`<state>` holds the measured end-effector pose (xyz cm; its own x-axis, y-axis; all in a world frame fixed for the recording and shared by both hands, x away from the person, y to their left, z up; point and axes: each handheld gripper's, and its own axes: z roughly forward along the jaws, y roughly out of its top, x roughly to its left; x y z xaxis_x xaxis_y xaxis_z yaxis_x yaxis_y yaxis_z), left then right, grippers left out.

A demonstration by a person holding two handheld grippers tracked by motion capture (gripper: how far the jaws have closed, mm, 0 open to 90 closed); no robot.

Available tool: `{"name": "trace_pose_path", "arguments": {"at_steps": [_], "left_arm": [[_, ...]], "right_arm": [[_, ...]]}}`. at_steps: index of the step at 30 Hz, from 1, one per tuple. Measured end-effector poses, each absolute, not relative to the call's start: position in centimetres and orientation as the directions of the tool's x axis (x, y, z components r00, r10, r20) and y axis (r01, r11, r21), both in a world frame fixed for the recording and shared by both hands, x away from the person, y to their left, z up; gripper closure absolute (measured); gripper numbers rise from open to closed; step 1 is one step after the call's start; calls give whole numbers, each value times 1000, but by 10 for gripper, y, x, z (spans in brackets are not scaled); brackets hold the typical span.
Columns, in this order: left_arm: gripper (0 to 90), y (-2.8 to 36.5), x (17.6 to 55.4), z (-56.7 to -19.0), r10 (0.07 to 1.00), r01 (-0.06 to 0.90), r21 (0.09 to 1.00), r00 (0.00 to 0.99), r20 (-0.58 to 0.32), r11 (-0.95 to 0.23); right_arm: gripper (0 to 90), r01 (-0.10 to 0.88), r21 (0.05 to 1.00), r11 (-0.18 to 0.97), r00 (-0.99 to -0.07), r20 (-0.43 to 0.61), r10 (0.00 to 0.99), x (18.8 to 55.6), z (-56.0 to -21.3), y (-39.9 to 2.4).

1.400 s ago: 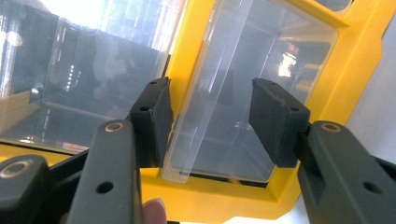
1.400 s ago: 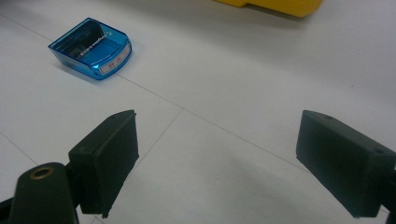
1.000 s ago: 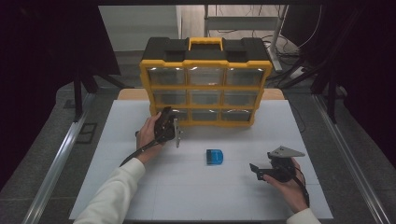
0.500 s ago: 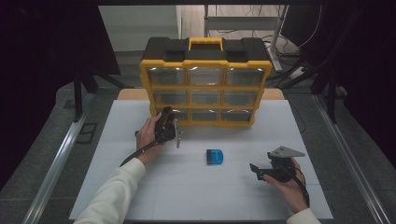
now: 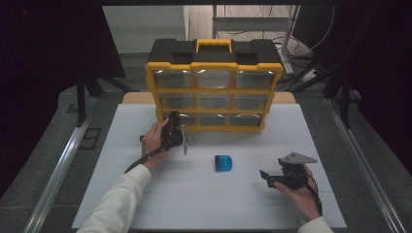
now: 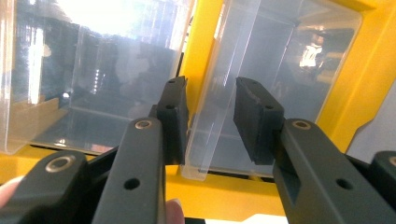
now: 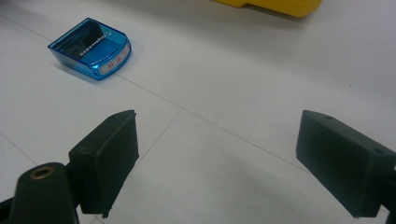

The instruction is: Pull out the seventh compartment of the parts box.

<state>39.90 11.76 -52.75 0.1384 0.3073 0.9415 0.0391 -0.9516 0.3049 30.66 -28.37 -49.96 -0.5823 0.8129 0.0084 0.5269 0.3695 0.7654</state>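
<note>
A yellow and black organizer (image 5: 214, 63) with clear drawers stands at the back of the white table (image 5: 145, 194). My left gripper (image 5: 174, 121) is up against its bottom-left drawer (image 5: 176, 118). In the left gripper view its jaws (image 6: 210, 93) have just been closing around the clear drawer's handle (image 6: 205, 140). The left pad (image 6: 173, 116) lies against the handle, and a gap shows at the right pad (image 6: 254, 116). A small blue box (image 5: 223, 162) lies mid-table. My right gripper (image 5: 266, 177) rests open on the table to its right. The blue box (image 7: 91, 46) lies ahead of the right gripper (image 7: 217, 140) and to its left.
The organizer's yellow frame (image 6: 205, 28) runs between two clear drawers, close in front of the left gripper. A metal rail (image 5: 53, 170) runs along the table's left side and another (image 5: 369, 170) along its right. Dark stands and cables crowd the floor behind.
</note>
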Motion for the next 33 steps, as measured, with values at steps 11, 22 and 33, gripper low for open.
{"name": "trace_pose_path", "arguments": {"at_steps": [11,22,33], "left_arm": [[712,119,400,-528,307,37,305,146,940,-952],[732,120,399,-528,291,27,291,146,945,-956],[735,120,397,-528,286,19,286,146,947,-958]], "right_arm": [[136,527,765,371,-582,7,813,307,-500,-284],[136,527,764,372,-583,6,813,307,-500,-284],[136,526,764,374,-583,4,812,307,-500,-284]]}}
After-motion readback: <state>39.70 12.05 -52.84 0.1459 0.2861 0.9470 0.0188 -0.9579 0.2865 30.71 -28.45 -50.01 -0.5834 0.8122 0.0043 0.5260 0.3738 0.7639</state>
